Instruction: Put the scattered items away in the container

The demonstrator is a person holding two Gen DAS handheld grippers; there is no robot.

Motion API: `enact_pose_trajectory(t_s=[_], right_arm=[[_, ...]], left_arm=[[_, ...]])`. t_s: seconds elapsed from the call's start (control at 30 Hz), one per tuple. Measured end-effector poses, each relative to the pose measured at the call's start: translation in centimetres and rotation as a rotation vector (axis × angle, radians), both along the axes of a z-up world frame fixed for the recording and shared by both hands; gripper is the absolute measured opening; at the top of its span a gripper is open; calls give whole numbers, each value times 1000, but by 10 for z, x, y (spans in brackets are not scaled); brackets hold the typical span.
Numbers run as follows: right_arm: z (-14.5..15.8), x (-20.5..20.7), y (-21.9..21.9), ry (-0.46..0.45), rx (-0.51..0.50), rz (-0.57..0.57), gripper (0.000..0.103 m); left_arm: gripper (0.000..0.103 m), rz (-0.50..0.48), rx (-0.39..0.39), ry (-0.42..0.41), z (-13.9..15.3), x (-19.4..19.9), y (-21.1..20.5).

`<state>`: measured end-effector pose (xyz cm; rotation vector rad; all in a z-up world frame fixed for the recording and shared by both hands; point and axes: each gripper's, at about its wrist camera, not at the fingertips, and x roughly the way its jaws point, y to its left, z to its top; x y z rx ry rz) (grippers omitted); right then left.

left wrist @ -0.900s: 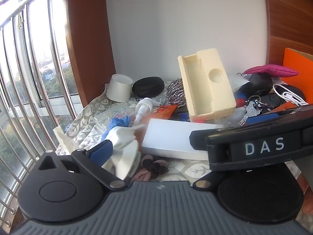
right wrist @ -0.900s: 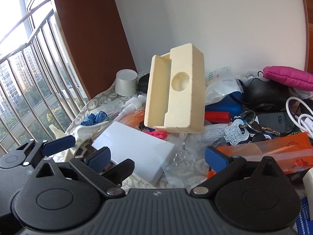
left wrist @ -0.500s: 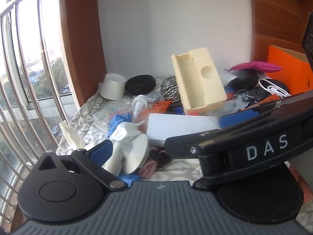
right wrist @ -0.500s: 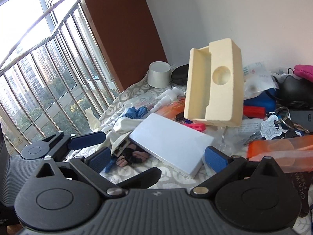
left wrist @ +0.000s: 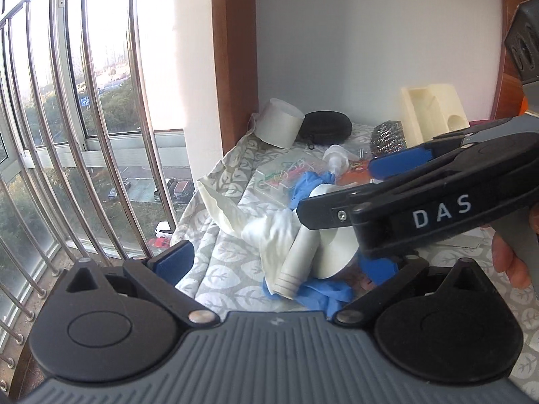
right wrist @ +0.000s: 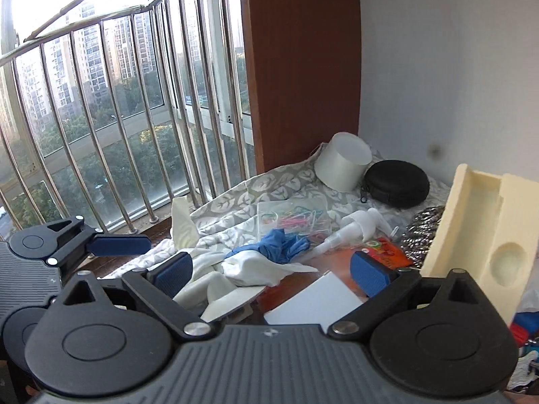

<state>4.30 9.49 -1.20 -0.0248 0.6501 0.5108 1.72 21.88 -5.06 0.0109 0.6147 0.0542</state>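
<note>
Scattered items lie on a leaf-patterned cloth [left wrist: 222, 269]. A white funnel [left wrist: 323, 252] lies on white fabric [left wrist: 273, 232] and a blue glove [left wrist: 323, 293], right in front of my left gripper [left wrist: 279, 262], which is open with the funnel between its fingers. My right gripper [right wrist: 273, 267] is open and empty above the same white funnel [right wrist: 222, 293] and fabric; its body crosses the left wrist view [left wrist: 438, 208]. A white box [right wrist: 316, 303] lies just ahead of it. The container is not in view.
A white cup [right wrist: 343, 165], black zip case [right wrist: 397, 181], clear box of paper clips [right wrist: 293, 219], pump head [right wrist: 357, 225], steel scourer [right wrist: 421, 235] and cream foam insert [right wrist: 485, 245] lie toward the wall. Window bars [left wrist: 67, 134] run along the left table edge.
Both grippers have swung left toward the window. The left gripper's jaws have opened wide around the funnel. The right gripper has moved over the funnel and fabric.
</note>
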Motion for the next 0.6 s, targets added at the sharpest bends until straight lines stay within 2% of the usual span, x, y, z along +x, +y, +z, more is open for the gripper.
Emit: enact_pose_trajectory(t_s=[0.03,0.2,0.33,0.47,0.6], right_arm=[[-4,5,2,18,13,11,85],[-10,15,17,50,35,62,74],[-13,15,17,65,66,71,66],[-10,13,9,74,94,53,59],[-6,-5,-15,69,91,44,56]], left_arm=[[103,2,6,-1,1,-1,1],[103,-28,-15,-15,5,-7,15],[103,-8,-88,-14,7,-3,30],[99,-46,-120,-16,12,-2,31],[90,-110,-86,-30,15,-4,22]])
